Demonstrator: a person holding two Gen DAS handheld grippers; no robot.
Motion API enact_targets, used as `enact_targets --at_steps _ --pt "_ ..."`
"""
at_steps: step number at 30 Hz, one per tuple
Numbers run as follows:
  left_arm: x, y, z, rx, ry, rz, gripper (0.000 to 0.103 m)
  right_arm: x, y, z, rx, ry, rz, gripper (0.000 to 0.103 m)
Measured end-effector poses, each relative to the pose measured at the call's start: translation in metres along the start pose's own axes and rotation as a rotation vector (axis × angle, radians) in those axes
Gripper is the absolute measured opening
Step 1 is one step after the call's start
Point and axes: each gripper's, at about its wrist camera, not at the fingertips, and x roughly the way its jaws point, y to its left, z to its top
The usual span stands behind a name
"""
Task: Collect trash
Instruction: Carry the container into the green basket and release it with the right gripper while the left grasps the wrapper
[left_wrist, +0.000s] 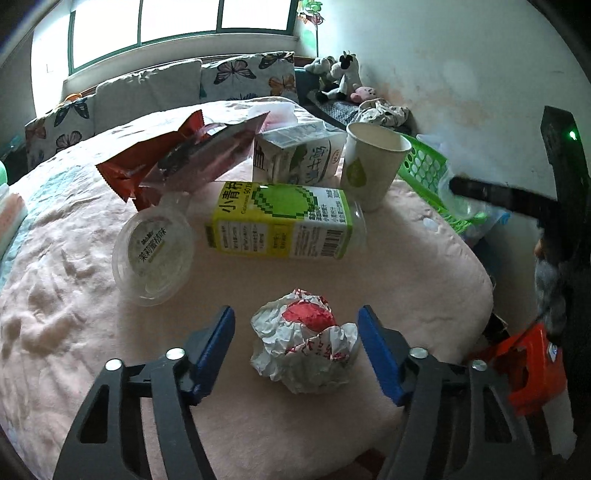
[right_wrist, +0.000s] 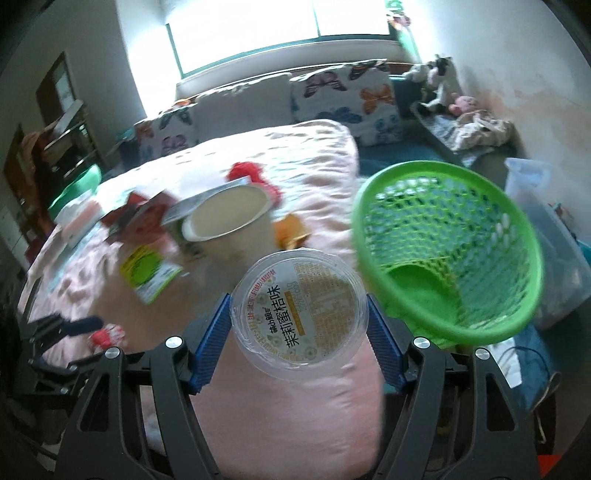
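Note:
A crumpled white and red wrapper (left_wrist: 304, 341) lies on the pink bedcover (left_wrist: 74, 295), between the blue pads of my left gripper (left_wrist: 295, 317). The jaws stand open with small gaps on either side of it. My right gripper (right_wrist: 299, 314) is shut on a clear plastic cup (right_wrist: 299, 310) with a printed lid, held above the bed's corner just left of the green mesh basket (right_wrist: 443, 229). The right wrist view also shows the left gripper (right_wrist: 79, 326) beside the wrapper (right_wrist: 107, 336), at the far left. A second clear cup (left_wrist: 153, 254) lies on its side on the bed.
Behind the wrapper lie a green and yellow carton (left_wrist: 280, 221), a white carton (left_wrist: 295, 158), an upright paper cup (left_wrist: 369, 166), a red snack bag (left_wrist: 122, 173) and a foil bag (left_wrist: 207, 155). The green basket (left_wrist: 424, 166) sits off the bed's right edge. An orange stool (left_wrist: 532, 369) stands lower right.

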Motion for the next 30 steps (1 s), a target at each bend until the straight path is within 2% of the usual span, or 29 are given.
enact_targets --at_steps 13,22,26,30 --pt "-0.001 -0.004 0.005 0.0 0.001 -0.02 0.038 0.013 -0.085 0.017 0.141 -0.028 -0.138 0.071" --pt "-0.018 -0.014 0.02 0.016 -0.035 -0.052 0.037 0.04 -0.123 0.024 0.221 0.015 -0.127 0.072" --pt "-0.025 -0.023 0.043 0.034 -0.071 -0.065 0.037 0.045 -0.13 0.025 0.237 0.022 -0.12 0.078" --pt "-0.029 -0.04 0.069 0.068 -0.108 -0.078 0.037 0.04 -0.132 0.024 0.23 0.006 -0.133 0.079"
